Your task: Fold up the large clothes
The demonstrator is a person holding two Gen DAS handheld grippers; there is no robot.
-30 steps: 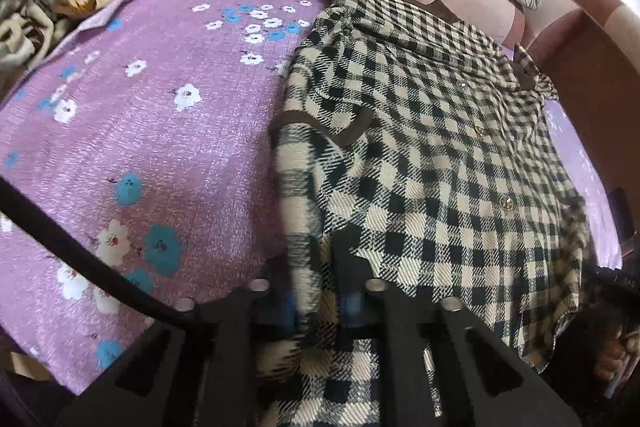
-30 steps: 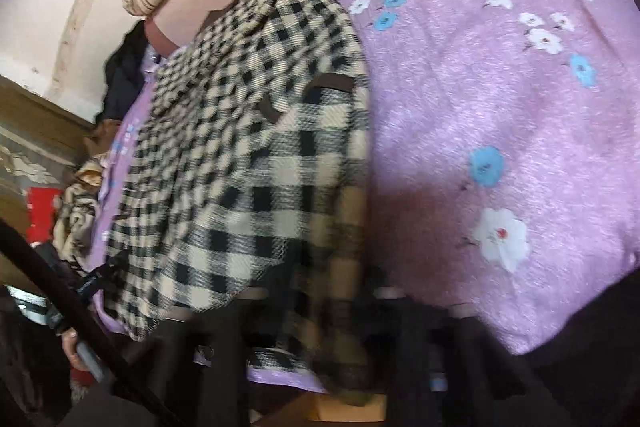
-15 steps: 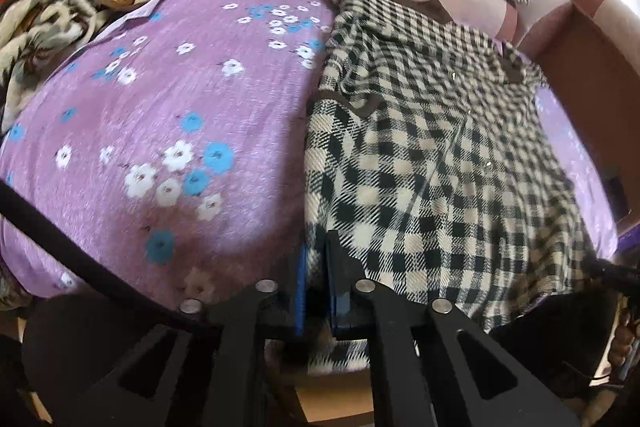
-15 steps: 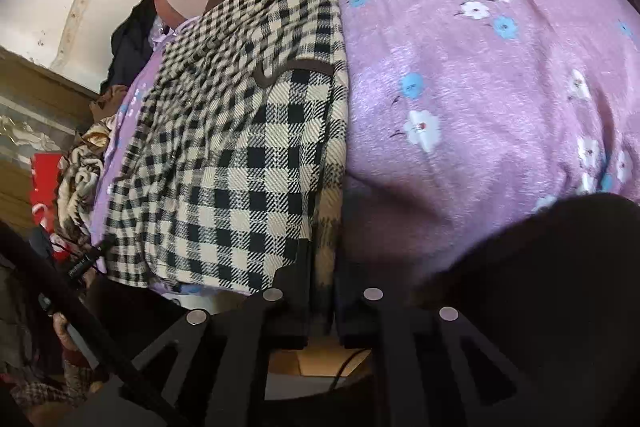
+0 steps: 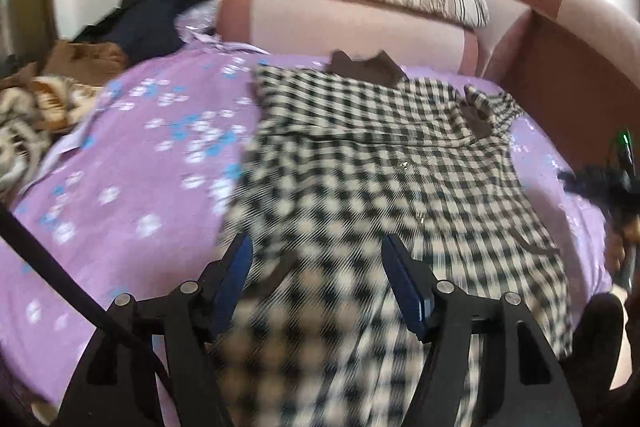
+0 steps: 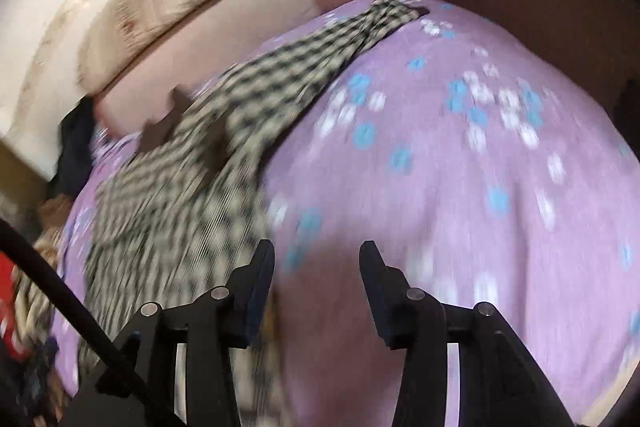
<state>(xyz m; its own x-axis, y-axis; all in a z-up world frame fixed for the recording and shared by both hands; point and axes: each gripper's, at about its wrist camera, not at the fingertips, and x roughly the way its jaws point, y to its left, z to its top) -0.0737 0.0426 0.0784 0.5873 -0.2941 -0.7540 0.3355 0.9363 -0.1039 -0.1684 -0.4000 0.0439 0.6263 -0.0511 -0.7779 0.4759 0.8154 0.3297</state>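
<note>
Left wrist view: left claw (image 5: pixel 316 259) opening, jaws apart over the black-and-cream checked woven shirt (image 5: pixel 380 179), gripping nothing (picture blurred). Shirt lies spread on the purple floral bedsheet (image 5: pixel 132 187).

Right wrist view: right claw (image 6: pixel 316 267) opening, empty, above bare sheet; shirt just left of it.

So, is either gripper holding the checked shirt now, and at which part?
Neither holds it. The left gripper and the right gripper are both opening, with no pad pressing on the checked shirt, which lies on the purple sheet.
</note>
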